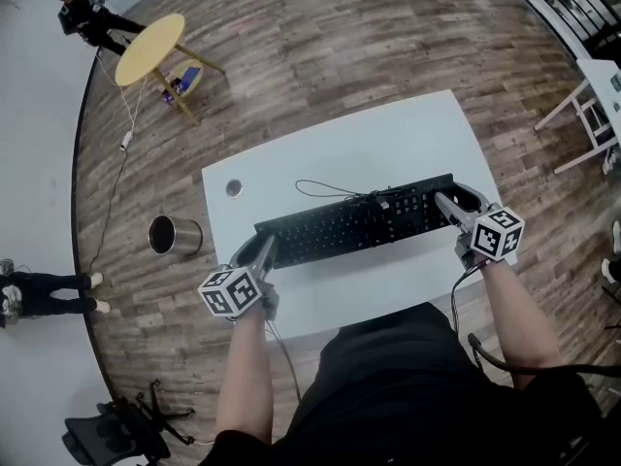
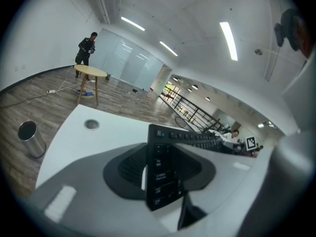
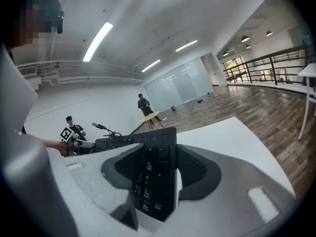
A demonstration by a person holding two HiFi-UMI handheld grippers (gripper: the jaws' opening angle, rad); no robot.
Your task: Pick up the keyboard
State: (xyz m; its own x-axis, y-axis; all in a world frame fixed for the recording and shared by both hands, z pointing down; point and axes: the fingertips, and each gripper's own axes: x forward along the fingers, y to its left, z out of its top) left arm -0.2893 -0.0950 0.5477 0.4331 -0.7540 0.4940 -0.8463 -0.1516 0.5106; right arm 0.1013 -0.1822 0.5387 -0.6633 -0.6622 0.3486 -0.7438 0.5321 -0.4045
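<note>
A long black keyboard (image 1: 354,224) hangs above the white table (image 1: 320,168), gripped at both ends. My left gripper (image 1: 265,251) is shut on its left end; in the left gripper view the keyboard's end (image 2: 163,169) stands edge-on between the grey jaws. Over at the right end, my right gripper (image 1: 446,205) is shut on it as well, and the right gripper view shows the number-pad end (image 3: 153,179) pinched between the pads. A thin black cable (image 1: 325,187) trails from the keyboard's back onto the table.
A round grommet hole (image 1: 234,188) sits near the table's far left corner. A metal bin (image 1: 174,235) stands on the wood floor left of the table. A round yellow table (image 1: 150,49) and a person (image 1: 85,13) are farther off. Another white table (image 1: 602,95) is at right.
</note>
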